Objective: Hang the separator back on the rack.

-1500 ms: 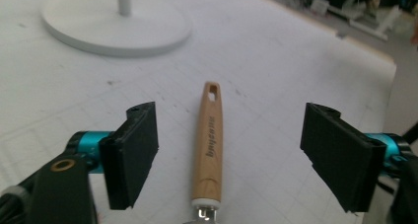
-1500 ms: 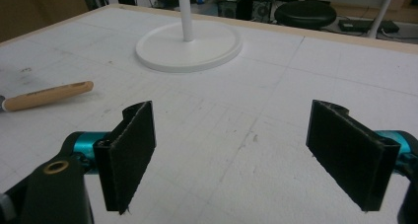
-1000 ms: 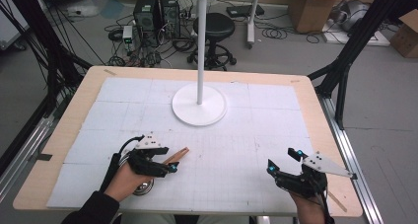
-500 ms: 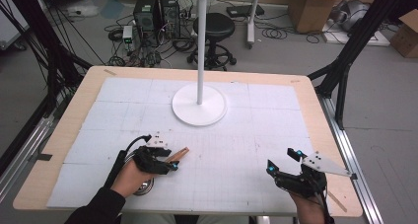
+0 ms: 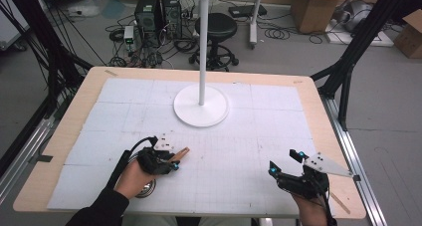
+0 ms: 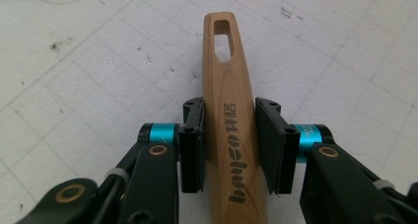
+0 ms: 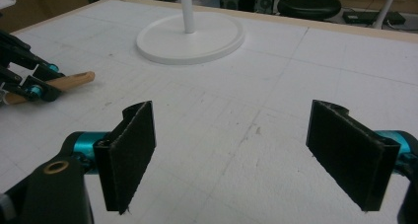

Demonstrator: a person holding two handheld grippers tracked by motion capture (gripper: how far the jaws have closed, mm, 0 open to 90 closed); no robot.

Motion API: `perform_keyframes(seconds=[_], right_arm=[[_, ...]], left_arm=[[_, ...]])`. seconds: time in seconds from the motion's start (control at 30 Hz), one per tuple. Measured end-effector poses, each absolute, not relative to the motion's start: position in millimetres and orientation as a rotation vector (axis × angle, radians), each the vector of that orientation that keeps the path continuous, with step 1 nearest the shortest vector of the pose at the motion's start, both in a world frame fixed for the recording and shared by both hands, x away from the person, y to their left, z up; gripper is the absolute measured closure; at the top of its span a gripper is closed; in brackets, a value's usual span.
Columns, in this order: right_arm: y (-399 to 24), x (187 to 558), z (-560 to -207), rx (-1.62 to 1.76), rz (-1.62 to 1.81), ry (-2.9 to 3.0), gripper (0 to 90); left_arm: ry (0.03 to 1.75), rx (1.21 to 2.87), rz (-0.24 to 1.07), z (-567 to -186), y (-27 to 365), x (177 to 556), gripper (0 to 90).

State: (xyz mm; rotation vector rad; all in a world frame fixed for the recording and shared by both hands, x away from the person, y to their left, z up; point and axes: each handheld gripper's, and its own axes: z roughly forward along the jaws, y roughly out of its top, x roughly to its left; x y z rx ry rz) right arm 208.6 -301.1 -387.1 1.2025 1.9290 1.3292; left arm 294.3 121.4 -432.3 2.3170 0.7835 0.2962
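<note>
A wooden handle [image 6: 228,81] with a slot near its tip and dark lettering lies between the two pads of my left gripper [image 6: 229,135], which is shut on it. From above, my left gripper [image 5: 172,162] is at the table's front left, and the handle's tip [image 5: 182,152] pokes out to the right. A round metal part [image 5: 145,189] shows under the left hand. My right gripper [image 5: 284,162] rests at the front right, wide open; its pads [image 7: 129,152] hold nothing. The right gripper view also catches the handle [image 7: 74,80] and the left gripper [image 7: 30,85] at far left.
A white stand with a round base [image 5: 201,109] and a tall pole rises at the table's middle back; its base [image 7: 190,36] is ahead of my right gripper. A white gridded mat [image 5: 239,141] covers the wooden table. Beyond the table are a stool, computers and cables.
My left gripper has slid a little forward and to the right along the handle. The right gripper has stayed where it was.
</note>
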Motion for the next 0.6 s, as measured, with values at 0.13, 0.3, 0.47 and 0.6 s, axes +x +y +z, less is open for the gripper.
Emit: perform_keyframes(seconds=[0.13,0.3,0.47,0.6], right_arm=[[-302.0,208.6,-387.0,1.203,1.329,1.923,17.6],[-302.6,208.3,-387.1,1.208,1.328,1.923,17.6],[-302.8,208.1,-387.0,1.212,1.34,1.922,17.6],[-302.6,208.1,-387.0,1.211,1.35,1.921,17.6]], left_arm=[[0.801,2.316,0.27,-431.6,122.4,296.0,66.9],[0.805,2.306,0.272,-431.4,123.2,295.3,67.2],[0.804,2.247,0.27,-424.3,128.8,292.6,67.3],[0.808,2.16,0.251,-415.9,138.0,289.3,67.3]])
